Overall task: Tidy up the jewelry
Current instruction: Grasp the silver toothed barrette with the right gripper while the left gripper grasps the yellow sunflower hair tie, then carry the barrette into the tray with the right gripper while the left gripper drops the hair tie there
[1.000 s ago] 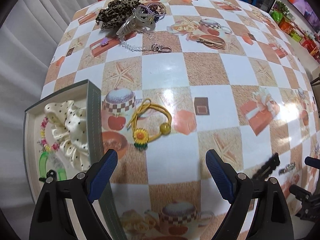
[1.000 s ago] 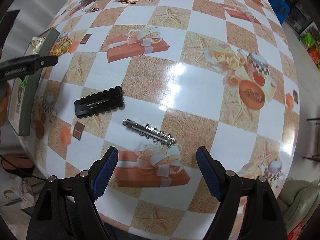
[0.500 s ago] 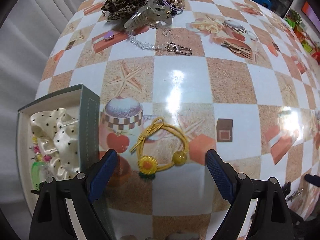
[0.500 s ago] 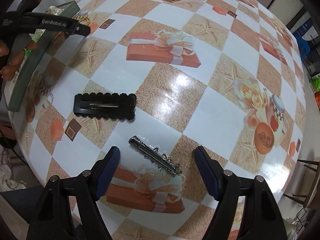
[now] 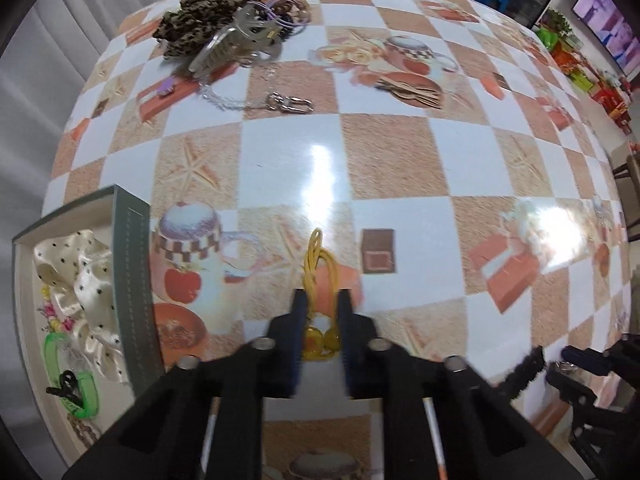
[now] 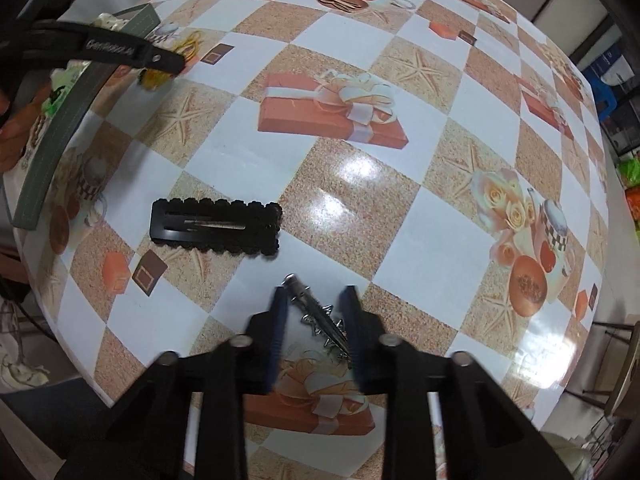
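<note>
My left gripper [image 5: 322,300] is shut on the yellow hair tie [image 5: 319,268] with a sunflower charm, which lies on the checked tablecloth. The grey jewelry box [image 5: 132,264] stands just to its left and holds a cream polka-dot scrunchie [image 5: 80,276], a bead bracelet and a green clip [image 5: 76,384]. My right gripper [image 6: 314,300] is closed around the silver hair clip [image 6: 320,316], with its fingers either side of the clip. A black scalloped hair clip [image 6: 216,226] lies on the table to the left of it.
At the far end lie a leopard-print scrunchie [image 5: 204,16], a clear claw clip [image 5: 236,46], purple hair ties and a crystal chain with a clasp [image 5: 288,102]. The table edge runs close at the left and near side in the right wrist view.
Both grippers have moved forward and down and closed: the left onto the yellow hair tie, the right around the silver hair clip. Both were wide open before.
</note>
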A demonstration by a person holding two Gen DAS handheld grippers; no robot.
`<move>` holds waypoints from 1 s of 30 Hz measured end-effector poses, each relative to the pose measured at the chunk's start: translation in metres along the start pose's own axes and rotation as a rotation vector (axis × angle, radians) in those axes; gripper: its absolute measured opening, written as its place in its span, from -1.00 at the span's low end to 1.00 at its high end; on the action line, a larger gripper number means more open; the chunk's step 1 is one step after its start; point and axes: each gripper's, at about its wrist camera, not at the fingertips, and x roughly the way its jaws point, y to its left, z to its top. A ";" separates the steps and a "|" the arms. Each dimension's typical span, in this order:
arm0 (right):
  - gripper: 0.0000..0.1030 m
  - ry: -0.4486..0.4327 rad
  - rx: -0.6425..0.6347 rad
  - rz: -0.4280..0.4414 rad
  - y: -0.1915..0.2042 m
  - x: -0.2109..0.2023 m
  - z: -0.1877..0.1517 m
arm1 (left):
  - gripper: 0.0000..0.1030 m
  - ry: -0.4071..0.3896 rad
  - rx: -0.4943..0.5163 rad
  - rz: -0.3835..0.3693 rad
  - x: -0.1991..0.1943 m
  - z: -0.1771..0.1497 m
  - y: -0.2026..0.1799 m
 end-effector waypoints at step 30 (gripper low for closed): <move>-0.75 -0.010 0.486 0.200 -0.035 -0.045 -0.005 | -0.82 -0.021 -0.048 -0.080 -0.081 -0.055 0.007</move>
